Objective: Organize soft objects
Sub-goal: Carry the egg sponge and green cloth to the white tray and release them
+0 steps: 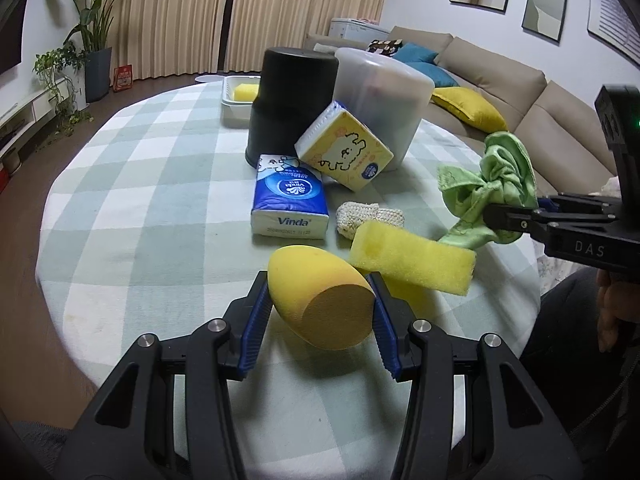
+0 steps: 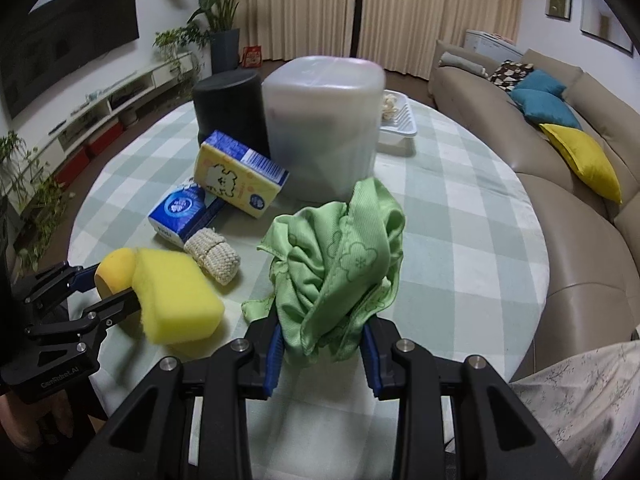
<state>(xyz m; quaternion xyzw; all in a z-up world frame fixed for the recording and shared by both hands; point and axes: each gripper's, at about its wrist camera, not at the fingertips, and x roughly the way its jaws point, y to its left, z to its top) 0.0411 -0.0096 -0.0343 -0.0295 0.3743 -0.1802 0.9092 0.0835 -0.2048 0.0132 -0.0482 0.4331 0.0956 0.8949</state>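
Note:
My left gripper [image 1: 318,280] is shut on a yellow egg-shaped sponge [image 1: 320,300], held just above the checked tablecloth [image 1: 160,200]. A yellow block sponge [image 1: 412,260] lies tilted right beside it. The same left gripper [image 2: 114,282] and block sponge [image 2: 176,296] show at the lower left of the right wrist view. My right gripper [image 2: 323,322] is shut on a bunched green cloth [image 2: 340,260], lifted off the table. From the left it appears as the right gripper [image 1: 504,220] with the green cloth [image 1: 488,184]. A beige knitted pad [image 2: 214,256] lies between the sponges and the tissue packs.
A blue tissue pack [image 1: 288,200] lies flat; a yellow tissue pack [image 1: 344,152] leans on a black canister [image 1: 288,100] and a translucent tub [image 2: 324,120]. White trays [image 1: 232,100] [image 2: 400,128] sit behind them. A sofa [image 2: 580,240] curves along the right.

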